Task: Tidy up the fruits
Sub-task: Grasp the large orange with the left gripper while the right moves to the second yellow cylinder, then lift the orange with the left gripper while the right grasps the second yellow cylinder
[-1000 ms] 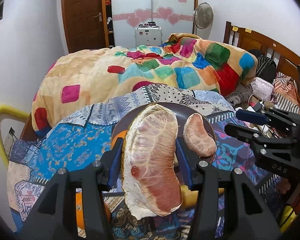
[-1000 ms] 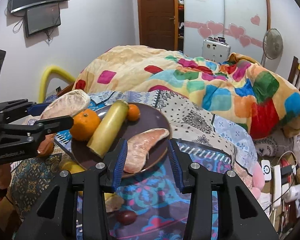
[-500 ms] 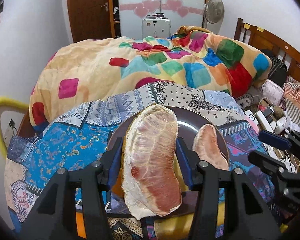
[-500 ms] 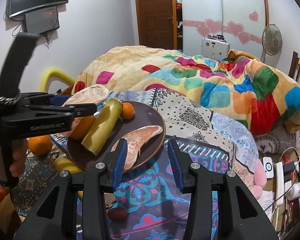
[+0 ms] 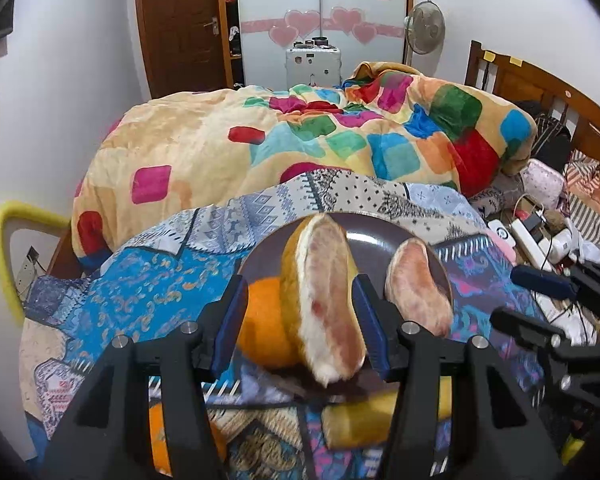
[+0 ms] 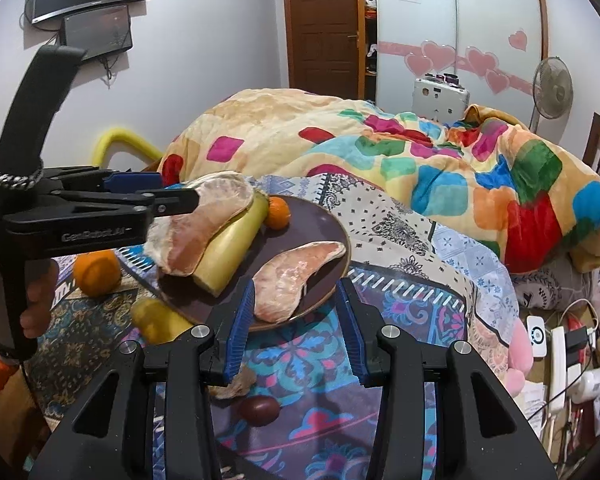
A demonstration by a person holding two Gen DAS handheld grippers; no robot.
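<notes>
Over on the bed, on the patterned cloth (image 6: 300, 364), sits a dark purple plate (image 6: 320, 220) loaded with fruit. Big pomelo wedge (image 5: 328, 304) up between the left gripper (image 5: 300, 316) fingers, tilted over the near side of the plate, leaning on a long yellow-green fruit (image 6: 232, 248), maybe a banana. Looks loose in there though: gap showing at the left pad, right pad just touching or nearly so, jaws parted and not clamping, as far as the blur lets on. Second pomelo segment (image 6: 296, 276) lying flat on the plate's near edge, straight ahead of the right gripper (image 6: 296, 312). Right jaws held apart, nothing between the pads, hovering short of the plate rim. Small tangerine (image 6: 278, 212) at the far side of the plate, touching the yellow-green fruit. Off the plate: an orange (image 6: 96, 272) on the cloth to the left, a yellow fruit (image 6: 156, 320) just beside the rim, a dark brown round fruit (image 6: 260, 410) near the right gripper's base. Colourful quilt (image 6: 420, 152) piled behind.
</notes>
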